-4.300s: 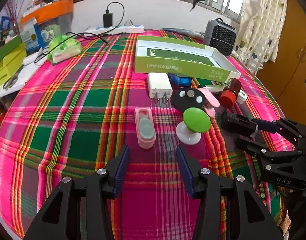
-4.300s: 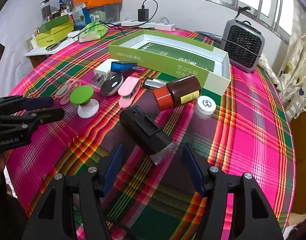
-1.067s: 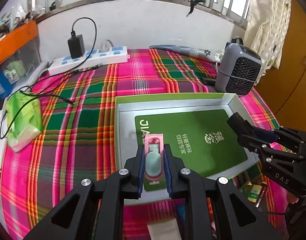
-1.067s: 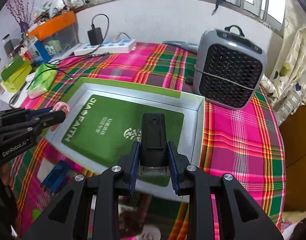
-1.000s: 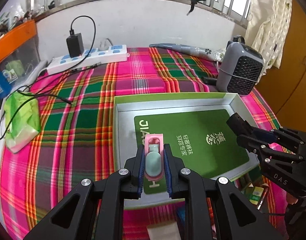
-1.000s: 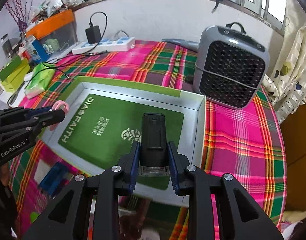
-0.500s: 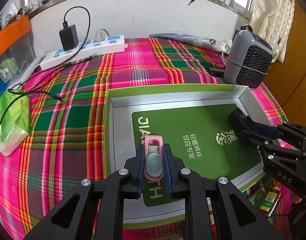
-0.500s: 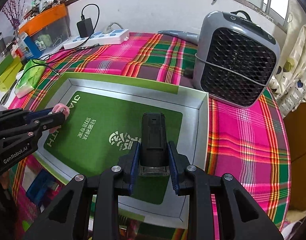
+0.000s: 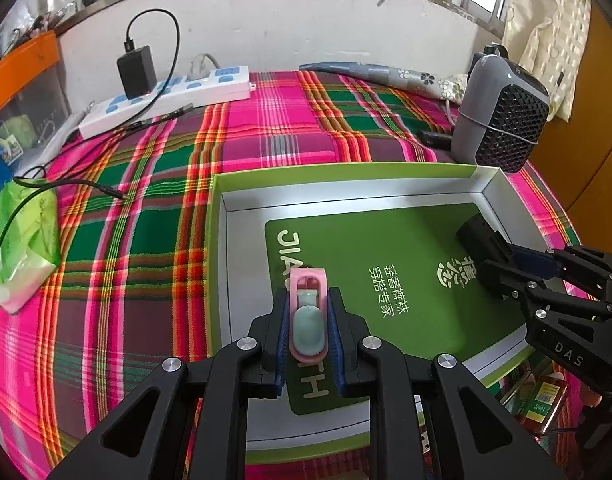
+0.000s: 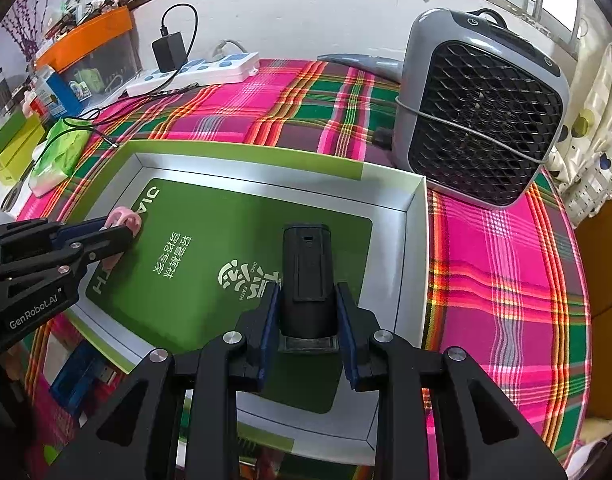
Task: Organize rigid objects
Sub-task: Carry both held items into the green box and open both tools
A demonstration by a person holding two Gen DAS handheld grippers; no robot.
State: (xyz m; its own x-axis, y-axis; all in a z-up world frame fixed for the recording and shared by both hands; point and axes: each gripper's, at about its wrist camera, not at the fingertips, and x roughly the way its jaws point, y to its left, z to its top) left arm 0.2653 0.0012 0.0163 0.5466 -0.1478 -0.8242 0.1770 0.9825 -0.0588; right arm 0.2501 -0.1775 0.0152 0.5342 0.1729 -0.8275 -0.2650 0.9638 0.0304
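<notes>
Plenty of room inside the green box: its green floor panel lies bare between the two grippers, so either can pass over it. The box walls rim that space all round. Off the far right corner stands the grey fan heater, tall and close to the wall there. The plaid tablecloth left of the box is open up to the green tissue pack and black cable.
</notes>
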